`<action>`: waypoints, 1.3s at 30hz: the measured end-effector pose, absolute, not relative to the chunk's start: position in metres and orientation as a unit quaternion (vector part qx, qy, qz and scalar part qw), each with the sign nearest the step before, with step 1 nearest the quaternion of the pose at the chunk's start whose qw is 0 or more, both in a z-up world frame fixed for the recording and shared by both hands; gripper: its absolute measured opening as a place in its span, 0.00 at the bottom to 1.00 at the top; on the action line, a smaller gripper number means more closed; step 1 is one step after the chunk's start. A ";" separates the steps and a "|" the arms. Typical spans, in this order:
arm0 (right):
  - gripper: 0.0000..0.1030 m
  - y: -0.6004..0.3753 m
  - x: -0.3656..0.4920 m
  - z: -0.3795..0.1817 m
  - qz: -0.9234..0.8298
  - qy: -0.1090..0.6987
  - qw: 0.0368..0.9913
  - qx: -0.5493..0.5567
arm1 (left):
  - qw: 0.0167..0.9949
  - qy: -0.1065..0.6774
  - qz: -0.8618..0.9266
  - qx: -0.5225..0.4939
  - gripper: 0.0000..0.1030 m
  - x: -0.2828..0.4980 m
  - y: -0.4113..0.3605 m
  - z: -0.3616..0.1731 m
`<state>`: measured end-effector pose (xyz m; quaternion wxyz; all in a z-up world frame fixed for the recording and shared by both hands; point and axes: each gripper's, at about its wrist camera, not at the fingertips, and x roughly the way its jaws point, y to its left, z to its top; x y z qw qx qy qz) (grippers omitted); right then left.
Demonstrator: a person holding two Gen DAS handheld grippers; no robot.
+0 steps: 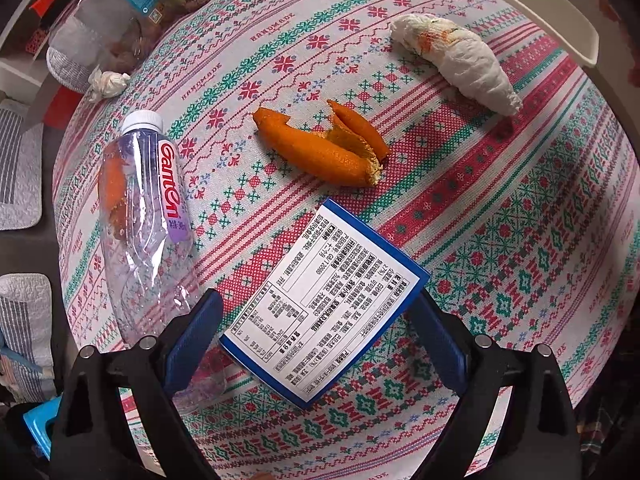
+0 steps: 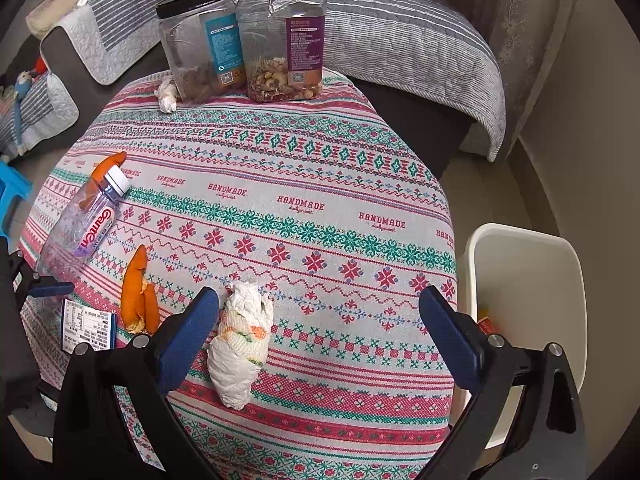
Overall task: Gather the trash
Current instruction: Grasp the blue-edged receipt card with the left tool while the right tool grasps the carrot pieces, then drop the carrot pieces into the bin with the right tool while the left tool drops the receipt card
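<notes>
Patterned tablecloth point(image 1: 500, 208): blue-edged carton point(image 1: 324, 312) between spread left tongs point(image 1: 320, 344); crumpled tissue point(image 2: 240, 344) beside gaping right tongs point(image 2: 320, 340).

Box point(image 1: 325, 309) nearest on the worktop point(image 2: 320, 184), peel point(image 1: 320, 148) beyond it, bottle point(image 1: 146, 216) to the left, tissue point(image 1: 456, 62) right, jars point(image 2: 280, 36) at far edge, bin point(image 2: 528, 280) beside worktop.

The left gripper point(image 1: 316, 340) hangs low with its blue fingers point(image 1: 194, 344) spread wide, tilted downward. The right gripper point(image 2: 320, 336) is likewise spread wide, its fingers point(image 2: 450, 340) well apart and clasping nothing. Seen from the right wrist, a sliver of the left gripper's finger shows at the far left edge, though only partly.
</notes>
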<state>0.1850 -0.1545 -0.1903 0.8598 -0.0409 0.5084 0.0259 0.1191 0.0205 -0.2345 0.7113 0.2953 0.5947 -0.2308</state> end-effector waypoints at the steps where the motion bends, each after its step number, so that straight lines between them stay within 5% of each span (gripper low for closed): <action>1: 0.93 -0.153 0.185 -0.190 0.029 0.508 0.860 -0.043 | 0.710 0.601 -0.247 0.271 0.64 0.118 0.026 -0.233; 9: 0.93 -0.138 0.186 -0.188 0.049 0.509 0.859 -0.042 | 0.717 0.623 -0.248 0.191 0.57 0.078 0.043 -0.209; 17: 0.93 -0.098 0.178 -0.192 0.111 0.509 0.850 -0.082 | 0.820 0.548 -0.156 0.054 0.58 0.084 0.084 -0.116; 23: 0.90 -0.045 0.174 -0.219 0.160 0.523 0.827 -0.127 | 0.856 0.507 -0.100 0.005 0.58 0.112 0.102 -0.094; 29: 0.65 -0.025 0.184 -0.245 0.173 0.540 0.814 -0.125 | 0.869 0.488 -0.074 -0.031 0.58 0.122 0.119 -0.101; 32: 0.23 -0.020 0.184 -0.239 0.189 0.523 0.822 -0.122 | 0.873 0.482 -0.055 -0.050 0.58 0.132 0.126 -0.109; 39: 0.19 -0.033 0.175 -0.207 0.206 0.494 0.842 -0.074 | 0.879 0.468 -0.022 -0.082 0.58 0.138 0.136 -0.111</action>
